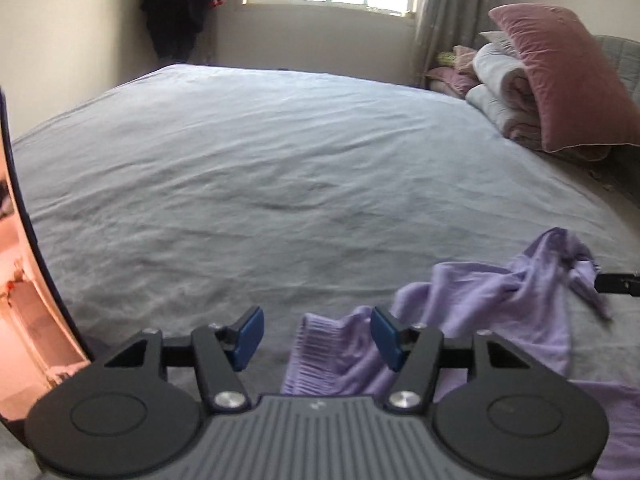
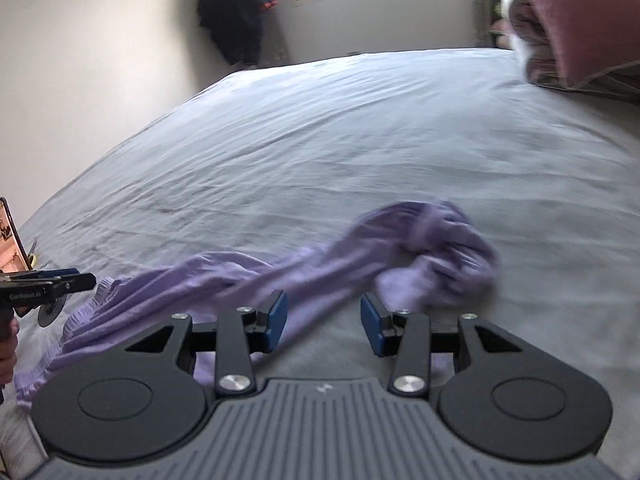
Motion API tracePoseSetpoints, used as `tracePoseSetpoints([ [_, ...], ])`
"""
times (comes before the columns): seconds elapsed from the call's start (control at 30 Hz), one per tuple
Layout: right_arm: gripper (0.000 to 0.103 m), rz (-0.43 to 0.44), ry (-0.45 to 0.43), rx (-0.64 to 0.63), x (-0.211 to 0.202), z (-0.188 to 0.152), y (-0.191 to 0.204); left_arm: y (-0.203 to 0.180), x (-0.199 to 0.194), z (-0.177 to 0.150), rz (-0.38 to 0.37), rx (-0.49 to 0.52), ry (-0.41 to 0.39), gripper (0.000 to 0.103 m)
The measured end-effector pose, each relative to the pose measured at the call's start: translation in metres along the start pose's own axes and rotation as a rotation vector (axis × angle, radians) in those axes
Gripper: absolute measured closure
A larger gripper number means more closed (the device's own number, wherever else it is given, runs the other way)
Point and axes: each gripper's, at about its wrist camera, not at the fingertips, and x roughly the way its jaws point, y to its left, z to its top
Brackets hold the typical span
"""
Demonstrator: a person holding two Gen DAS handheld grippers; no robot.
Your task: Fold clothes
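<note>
Lilac garment lying bunched on the bed, both my grippers hovering empty.

The grey bed (image 1: 248,152) is filling both views, with a pink pillow (image 1: 560,80) leaning on folded bedding at its head. The lilac garment (image 2: 304,276) is sprawling crumpled across the near sheet, its ribbed hem towards my left side. My left gripper (image 1: 316,334) is gaping wide over that hem, holding nothing; my right gripper (image 2: 324,322) is likewise standing open and empty, just short of the cloth.

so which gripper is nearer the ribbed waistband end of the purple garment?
Left. The left gripper is open right at the ribbed waistband; the right gripper, also open, sits further along the purple garment, nearer its bunched end.
</note>
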Motion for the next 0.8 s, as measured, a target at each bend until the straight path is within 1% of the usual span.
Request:
tracePoseSetpoints([
  [0.07,0.058,0.029,0.002,-0.025,0.016,0.005,0.009,0.003,0.008,-0.002,0.002,-0.011,0.012,0.048],
  [0.17,0.058,0.067,0.003,-0.073,0.036,0.010,0.022,0.011,0.014,-0.006,-0.021,-0.031,0.003,0.048],
  [0.27,0.058,0.079,0.008,-0.126,0.054,0.015,0.033,0.017,0.022,-0.011,-0.037,-0.053,0.004,0.048],
  [0.37,0.058,0.087,0.026,-0.178,0.073,0.018,0.042,0.017,0.025,-0.013,-0.060,-0.048,0.004,0.049],
  [0.47,0.058,0.078,0.056,-0.240,0.091,0.019,0.048,0.015,0.026,-0.014,-0.084,-0.037,0.004,0.057],
  [0.53,0.058,0.069,0.075,-0.274,0.100,0.017,0.052,0.013,0.027,-0.015,-0.103,-0.030,0.007,0.071],
  [0.6,0.058,0.068,0.071,-0.323,0.104,0.014,0.056,0.011,0.028,-0.015,-0.110,-0.018,0.013,0.075],
  [0.63,0.059,0.074,0.074,-0.348,0.104,0.012,0.058,0.010,0.028,-0.016,-0.104,-0.013,0.011,0.079],
  [0.67,0.073,0.080,0.077,-0.374,0.105,0.011,0.061,0.010,0.028,-0.016,-0.099,-0.014,0.009,0.080],
  [0.7,0.099,0.086,0.080,-0.400,0.105,0.010,0.064,0.011,0.028,-0.016,-0.095,-0.021,0.004,0.081],
  [0.73,0.100,0.087,0.083,-0.427,0.105,0.009,0.068,0.011,0.027,-0.015,-0.082,-0.029,-0.003,0.081],
  [0.8,0.100,0.058,0.079,-0.484,0.103,0.009,0.077,0.011,0.024,-0.013,-0.034,-0.039,-0.024,0.082],
])
